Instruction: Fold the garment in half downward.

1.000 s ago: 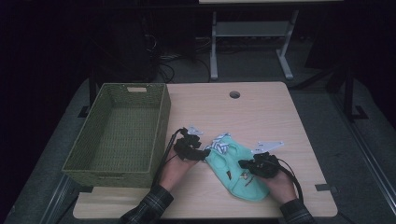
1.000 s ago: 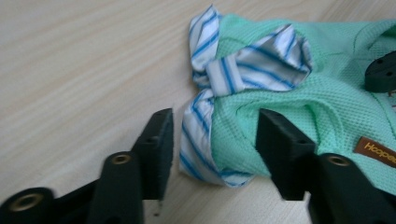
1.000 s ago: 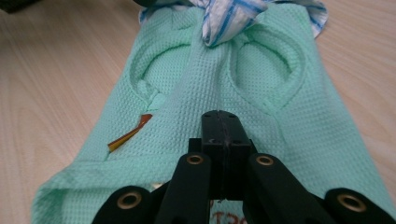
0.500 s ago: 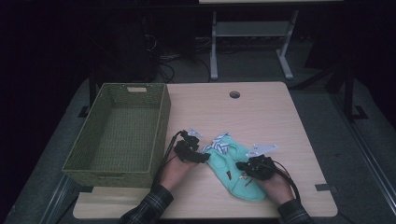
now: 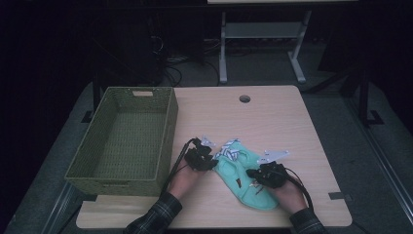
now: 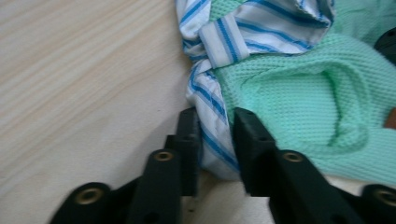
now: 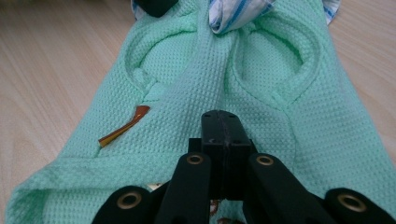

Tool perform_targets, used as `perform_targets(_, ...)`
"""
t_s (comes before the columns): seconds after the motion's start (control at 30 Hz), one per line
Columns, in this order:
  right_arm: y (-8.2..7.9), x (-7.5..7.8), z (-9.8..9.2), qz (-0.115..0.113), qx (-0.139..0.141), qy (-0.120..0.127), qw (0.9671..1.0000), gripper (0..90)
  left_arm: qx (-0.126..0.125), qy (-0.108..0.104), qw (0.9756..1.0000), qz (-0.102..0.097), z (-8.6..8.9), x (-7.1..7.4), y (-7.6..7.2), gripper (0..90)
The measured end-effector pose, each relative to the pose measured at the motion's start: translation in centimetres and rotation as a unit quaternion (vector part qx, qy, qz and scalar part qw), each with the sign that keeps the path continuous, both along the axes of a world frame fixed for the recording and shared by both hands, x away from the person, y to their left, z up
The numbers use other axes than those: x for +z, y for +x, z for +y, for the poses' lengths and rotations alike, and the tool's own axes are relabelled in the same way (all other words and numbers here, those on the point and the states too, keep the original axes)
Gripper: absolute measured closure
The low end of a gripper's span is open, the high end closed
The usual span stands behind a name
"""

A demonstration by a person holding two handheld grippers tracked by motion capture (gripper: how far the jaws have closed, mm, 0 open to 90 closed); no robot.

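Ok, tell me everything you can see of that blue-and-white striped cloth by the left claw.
The blue-and-white striped woven cloth is thin, crumpled and twisted into a rope-like fold, with a flat band-like loop near its top. It lies on the light wooden table, tucked along the edge of the mint-green waffle-knit garment. The left claw has just been closing, its jaws pinching the cloth's lower end.

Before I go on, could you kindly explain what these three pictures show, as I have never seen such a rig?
A person holds a two-jaw tool in each hand. The high view looks down on the table; each gripper view looks along one tool's black jaws. A green basket stands at the left, and a mint-green garment with a blue-striped cloth lies by the hands. The left gripper has just been closing on a fold of the striped cloth. The right gripper is shut, resting on the garment.
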State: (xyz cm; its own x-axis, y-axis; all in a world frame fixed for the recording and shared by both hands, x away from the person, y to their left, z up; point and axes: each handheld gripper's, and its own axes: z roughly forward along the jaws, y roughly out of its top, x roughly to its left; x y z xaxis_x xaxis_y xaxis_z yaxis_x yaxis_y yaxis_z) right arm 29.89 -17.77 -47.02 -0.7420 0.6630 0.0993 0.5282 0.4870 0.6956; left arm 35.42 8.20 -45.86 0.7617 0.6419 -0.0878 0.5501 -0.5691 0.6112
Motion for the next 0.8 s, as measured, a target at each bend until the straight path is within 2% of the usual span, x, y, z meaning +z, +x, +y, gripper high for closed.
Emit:
perform_targets(0.1,0.0,0.0,0.0,0.0,0.0,0.0,1.0,89.4,0.004,-0.01,0.9999,0.013,0.1,0.0,0.3,79.0)
perform_targets(0.23,0.0,0.0,0.0,0.003,0.0,0.002,1.0,89.4,0.008,-0.026,0.9995,0.013,0.4,0.2,0.4,80.2)
perform_targets(0.4,0.0,0.1,0.0,0.005,0.0,0.001,1.0,89.4,0.01,-0.061,0.998,-0.012,0.4,1.8,0.1,80.4)
perform_targets(0.47,0.1,0.0,-0.1,0.004,0.0,0.001,1.0,89.4,0.006,-0.072,0.9973,-0.015,0.4,2.4,0.1,80.5)
perform_targets(0.6,0.1,0.1,-0.1,0.008,0.0,-0.001,1.0,89.4,-0.002,-0.078,0.9965,-0.028,0.1,3.3,-0.2,80.6)
perform_targets(0.67,0.1,0.1,-0.1,0.01,0.0,-0.003,0.9999,89.4,-0.01,-0.072,0.9966,-0.038,-0.1,3.7,-0.2,80.6)
perform_targets(0.8,0.3,0.4,0.2,0.018,0.002,-0.011,0.9998,89.4,-0.018,-0.072,0.9963,-0.044,-0.3,4.3,-0.1,80.8)
